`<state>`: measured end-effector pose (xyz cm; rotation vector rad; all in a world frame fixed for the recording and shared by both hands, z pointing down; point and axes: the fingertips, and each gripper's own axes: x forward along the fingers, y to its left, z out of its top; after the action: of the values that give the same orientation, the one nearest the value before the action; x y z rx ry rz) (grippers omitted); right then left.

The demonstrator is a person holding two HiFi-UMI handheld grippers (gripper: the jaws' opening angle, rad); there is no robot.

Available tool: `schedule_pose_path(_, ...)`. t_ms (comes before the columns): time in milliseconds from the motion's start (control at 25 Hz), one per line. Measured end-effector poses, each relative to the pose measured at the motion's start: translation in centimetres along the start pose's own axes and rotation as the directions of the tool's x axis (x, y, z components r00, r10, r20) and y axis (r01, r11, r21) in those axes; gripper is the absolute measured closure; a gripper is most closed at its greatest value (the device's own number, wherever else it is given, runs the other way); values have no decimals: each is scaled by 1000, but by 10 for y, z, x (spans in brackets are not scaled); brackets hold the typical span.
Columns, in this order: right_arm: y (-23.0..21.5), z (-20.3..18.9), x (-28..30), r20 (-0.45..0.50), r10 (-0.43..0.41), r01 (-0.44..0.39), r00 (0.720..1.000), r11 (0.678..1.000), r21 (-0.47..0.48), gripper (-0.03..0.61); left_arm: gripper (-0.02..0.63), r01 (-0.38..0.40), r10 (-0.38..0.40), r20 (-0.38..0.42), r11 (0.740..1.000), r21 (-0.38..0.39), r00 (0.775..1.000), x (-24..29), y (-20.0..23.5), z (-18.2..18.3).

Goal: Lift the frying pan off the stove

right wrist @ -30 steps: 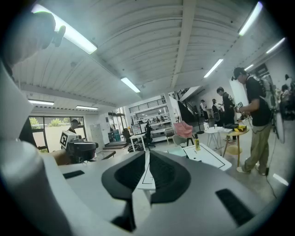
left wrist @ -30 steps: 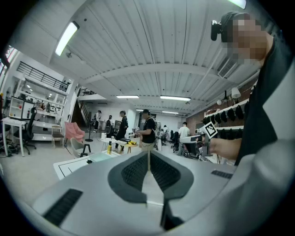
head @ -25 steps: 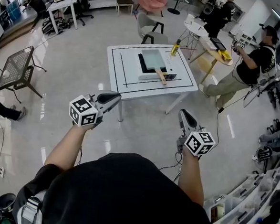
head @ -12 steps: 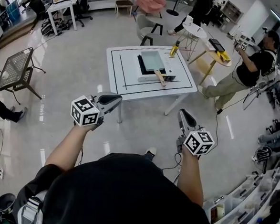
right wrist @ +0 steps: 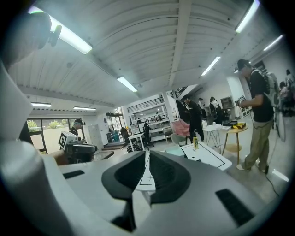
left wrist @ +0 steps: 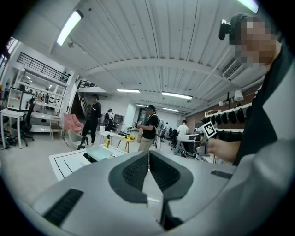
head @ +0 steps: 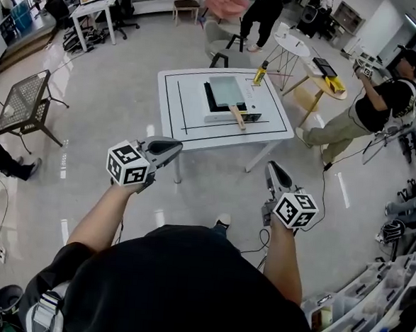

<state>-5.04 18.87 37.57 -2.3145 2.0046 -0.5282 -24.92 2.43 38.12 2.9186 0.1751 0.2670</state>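
A rectangular frying pan (head: 226, 89) with a wooden handle (head: 237, 115) sits on a portable stove (head: 230, 108) on a white table (head: 191, 100), some way ahead of me across the floor. A yellow bottle (head: 260, 72) stands at the table's far right corner. My left gripper (head: 174, 147) and right gripper (head: 272, 167) are both held well short of the table, shut and holding nothing. The left gripper view has its shut left gripper (left wrist: 148, 153) with the pan (left wrist: 99, 152) off to the left. In the right gripper view the shut right gripper (right wrist: 147, 156) points toward the table (right wrist: 209, 156).
A wire mesh table (head: 26, 101) stands at left. A grey chair (head: 223, 46) and a round white table (head: 293, 43) stand behind the white table, with a yellow side table (head: 329, 79) to the right. One person (head: 368, 109) stands at right, another in black (head: 265, 9) beyond. Storage bins (head: 368, 308) sit at bottom right.
A person in black has walked in behind the table at the top. My shoe now shows on the floor below me. Both grippers have hardly moved and stay shut.
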Motion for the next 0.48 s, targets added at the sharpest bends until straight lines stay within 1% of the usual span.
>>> schedule_pose_path(280, -24, 0, 20, -14, 17, -17, 1000, 1000, 9, 548, 598, 3, -3, 9, 1000, 3, 1000, 22, 9, 3)
schedule_pose_path(480, -48, 0, 36, -24, 29, -29, 999, 999, 23, 549, 598, -12, 12, -9, 1000, -2, 1000, 41, 19, 0)
